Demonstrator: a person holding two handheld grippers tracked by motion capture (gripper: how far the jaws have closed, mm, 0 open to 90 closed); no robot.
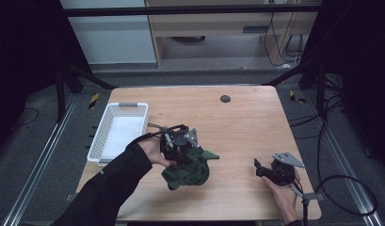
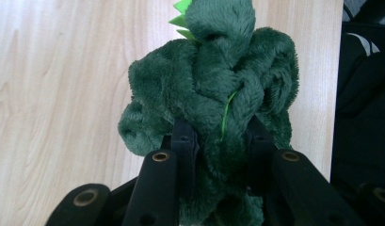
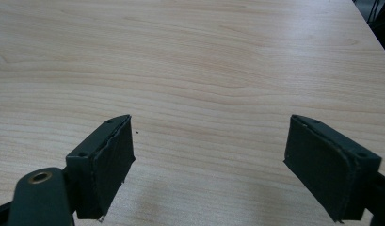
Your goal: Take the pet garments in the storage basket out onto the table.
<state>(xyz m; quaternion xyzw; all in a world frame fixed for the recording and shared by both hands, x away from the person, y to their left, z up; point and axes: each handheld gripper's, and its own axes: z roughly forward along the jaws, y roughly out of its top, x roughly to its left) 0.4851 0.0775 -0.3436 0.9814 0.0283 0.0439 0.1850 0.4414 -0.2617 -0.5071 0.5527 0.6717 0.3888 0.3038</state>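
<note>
Left tongs [image 2: 218, 141] grasping green plush [image 2: 213, 89], head cropped | right tongs [image 3: 209, 160] released

Bare table [image 1: 237, 127] between grippers; white basket [image 1: 118, 129] blocks left edge.

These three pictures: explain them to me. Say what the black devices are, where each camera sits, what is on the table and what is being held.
No robot here: a person holds a black hand-held gripper in each hand. The high view looks down on the pale wooden table from above the person's side. The other two cameras ride on the grippers and look along their jaws.

The left gripper has its jaws shut on a dark green plush toy with bright green felt spikes, seen near the table's middle in the high view. The right gripper rests near the table's right front, its jaws wide open over bare wood.

A white plastic slotted basket sits at the left edge. A small dark round disc lies near the far edge.
</note>
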